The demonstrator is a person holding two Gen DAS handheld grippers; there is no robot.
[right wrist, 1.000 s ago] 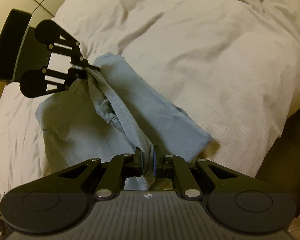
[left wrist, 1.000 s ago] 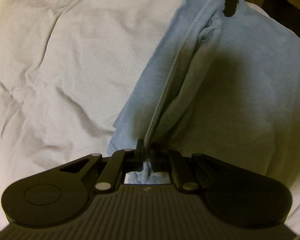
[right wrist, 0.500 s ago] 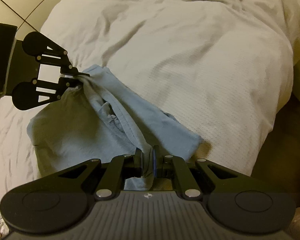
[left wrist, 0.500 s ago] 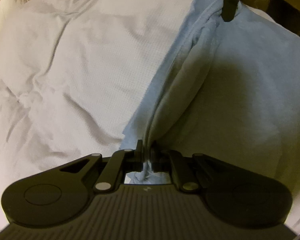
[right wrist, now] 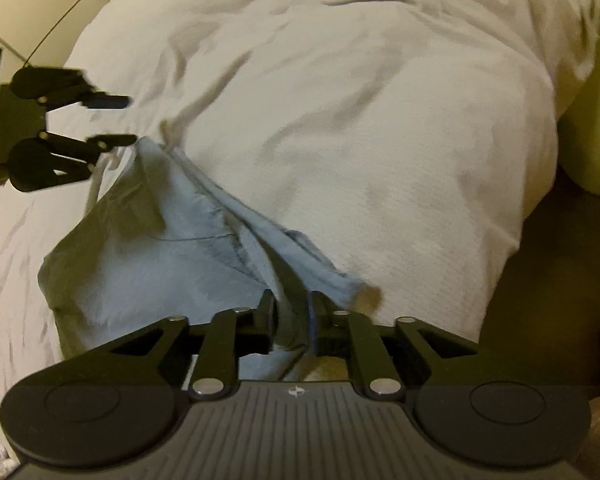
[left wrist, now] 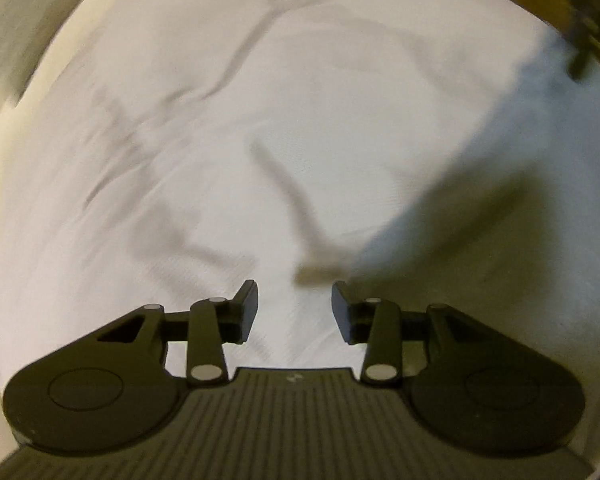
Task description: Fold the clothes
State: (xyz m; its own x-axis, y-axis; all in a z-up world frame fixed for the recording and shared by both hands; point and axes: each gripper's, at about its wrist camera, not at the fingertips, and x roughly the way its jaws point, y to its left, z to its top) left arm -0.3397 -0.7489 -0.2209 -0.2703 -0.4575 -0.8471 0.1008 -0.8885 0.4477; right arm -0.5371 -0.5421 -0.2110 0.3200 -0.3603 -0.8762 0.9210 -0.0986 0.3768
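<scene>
A: Two grippers, different states. Left gripper (left wrist: 295,300): jaws wide apart, nothing between them, only white bedding (left wrist: 228,152) in front. Right gripper (right wrist: 291,318): jaws partly closed with a fold of the blue garment (right wrist: 148,248) pinched between them.

B: Any text or branding?

A: None readable. Just a small emblem on each gripper's ribbed body, too small to make out.

B: Where's the garment?

A: On the bedding, bunched, running from the right gripper up toward the left one. Its far corner ends just beside the left gripper's lower finger; contact unclear.

B: View differences?

A: Right wrist view shows the garment, the left gripper from the side with its fingers spread, and tiled floor (right wrist: 40,4) at top left. Left wrist view is motion-blurred: no clearly readable garment, only a grey-blue patch at right, maybe shadow.
</scene>
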